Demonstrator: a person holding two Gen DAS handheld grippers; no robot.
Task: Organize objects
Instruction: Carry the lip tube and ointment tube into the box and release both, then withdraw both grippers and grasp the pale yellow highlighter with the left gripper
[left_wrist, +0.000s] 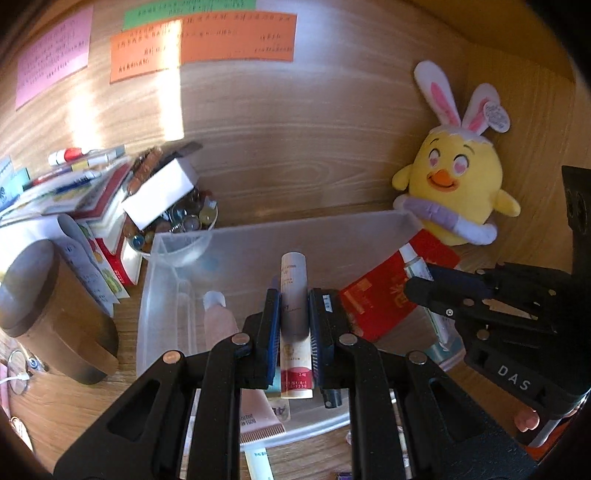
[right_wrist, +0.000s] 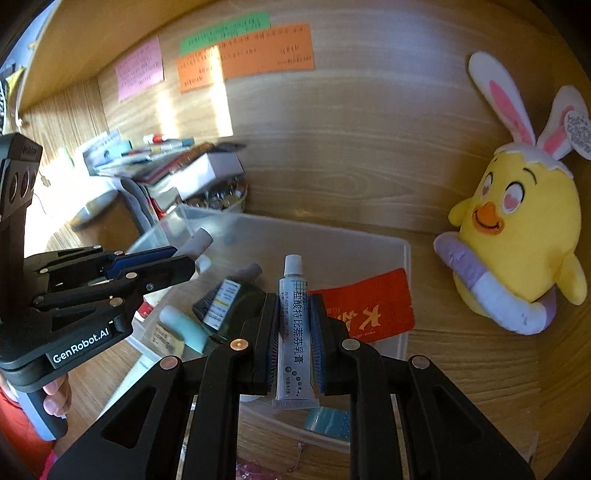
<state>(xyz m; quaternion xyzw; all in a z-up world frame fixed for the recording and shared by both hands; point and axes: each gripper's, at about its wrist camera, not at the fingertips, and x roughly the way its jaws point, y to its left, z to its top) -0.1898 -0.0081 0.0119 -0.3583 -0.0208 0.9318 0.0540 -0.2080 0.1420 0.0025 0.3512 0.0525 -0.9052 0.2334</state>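
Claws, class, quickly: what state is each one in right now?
Left claw: shut on a stick tube.
Right claw: shut on an ointment tube.

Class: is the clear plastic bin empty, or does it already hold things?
Not empty: the clear bin holds a dark bottle and a teal tube.

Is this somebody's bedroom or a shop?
Probably someone's desk nook at home, not a shop. A plush chick sits against the wooden wall, sticky notes are stuck up above, and books lie piled beside a clear bin of small tubes and bottles.
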